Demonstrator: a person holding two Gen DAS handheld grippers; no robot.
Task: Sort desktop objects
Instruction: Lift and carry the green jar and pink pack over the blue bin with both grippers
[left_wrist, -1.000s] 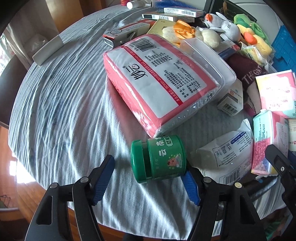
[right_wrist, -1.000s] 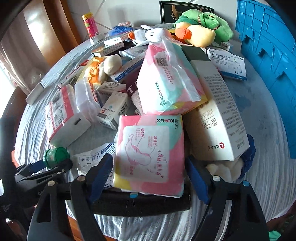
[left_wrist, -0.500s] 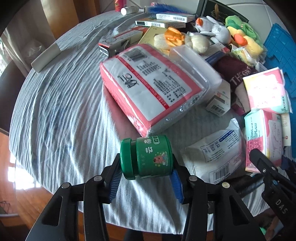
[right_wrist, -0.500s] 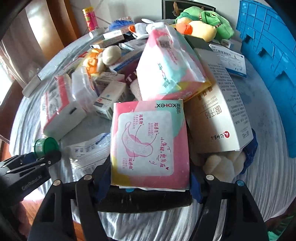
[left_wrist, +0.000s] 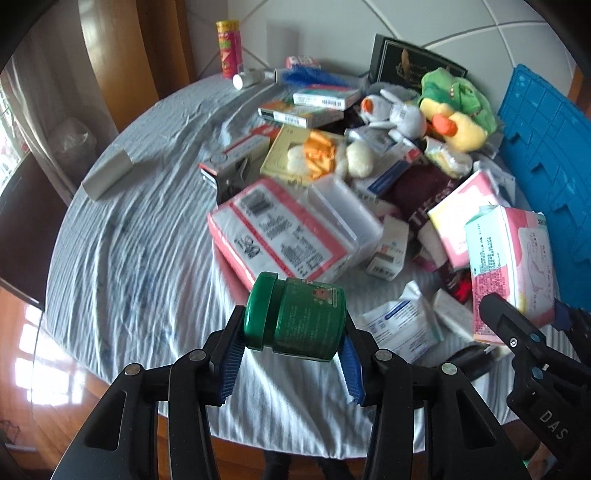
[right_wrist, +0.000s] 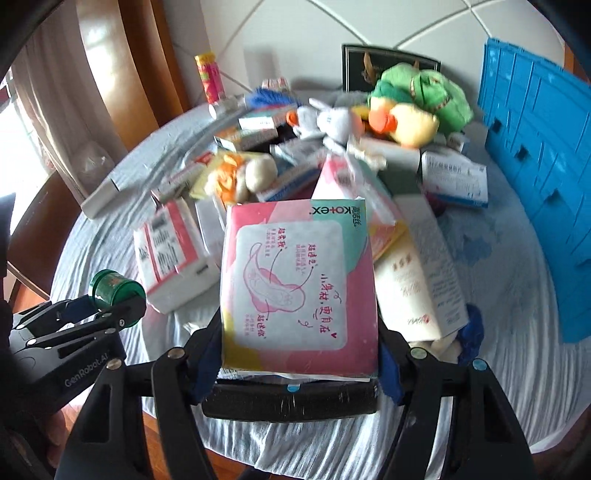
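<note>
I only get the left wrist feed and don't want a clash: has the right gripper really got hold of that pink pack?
Observer: Yes, the right gripper is shut on the pink pack, a finger on each side edge.
Operator: What is hidden behind it?
Observer: A tall white box lies just right of the pack.
Operator: And beyond?
Observer: A blue and white medicine box lies near the blue crate.

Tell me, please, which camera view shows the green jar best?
The left wrist view: the green jar fills the centre, lying sideways between the left gripper fingers, lid and label visible. The right wrist view shows only its lid end, small, at the left edge.
</note>
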